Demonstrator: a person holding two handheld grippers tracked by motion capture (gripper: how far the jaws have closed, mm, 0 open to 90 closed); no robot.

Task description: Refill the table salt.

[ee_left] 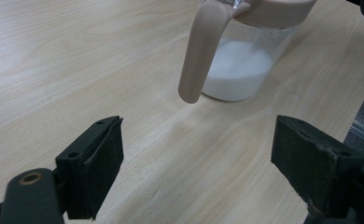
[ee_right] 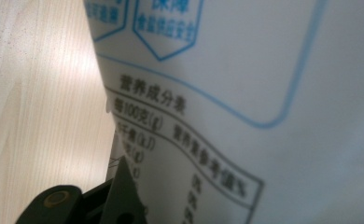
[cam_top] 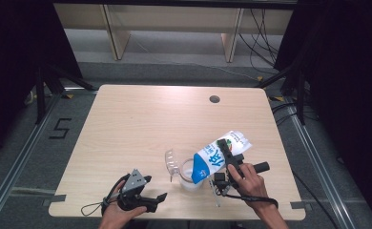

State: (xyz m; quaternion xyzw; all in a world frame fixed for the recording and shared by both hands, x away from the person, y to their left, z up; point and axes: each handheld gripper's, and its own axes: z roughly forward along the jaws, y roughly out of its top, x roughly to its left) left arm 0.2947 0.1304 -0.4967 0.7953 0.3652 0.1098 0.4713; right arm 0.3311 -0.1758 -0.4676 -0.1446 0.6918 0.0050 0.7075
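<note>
Near the front edge of the light wooden bench (cam_top: 141, 119), right of its middle, the right tool (cam_top: 227, 164) clamps a white and blue printed milk carton (cam_top: 217, 157), tilted with its blue top down over a clear plastic jug with a beige rim and handle (cam_top: 188, 174). White milk (ee_left: 238, 70) lies in the jug's bottom, and its clear lid (cam_top: 171, 161) stands flipped up. The left tool (cam_top: 148, 200) rests near the front-left corner, jaws wide apart, gripping nothing, the jug just ahead of it.
</note>
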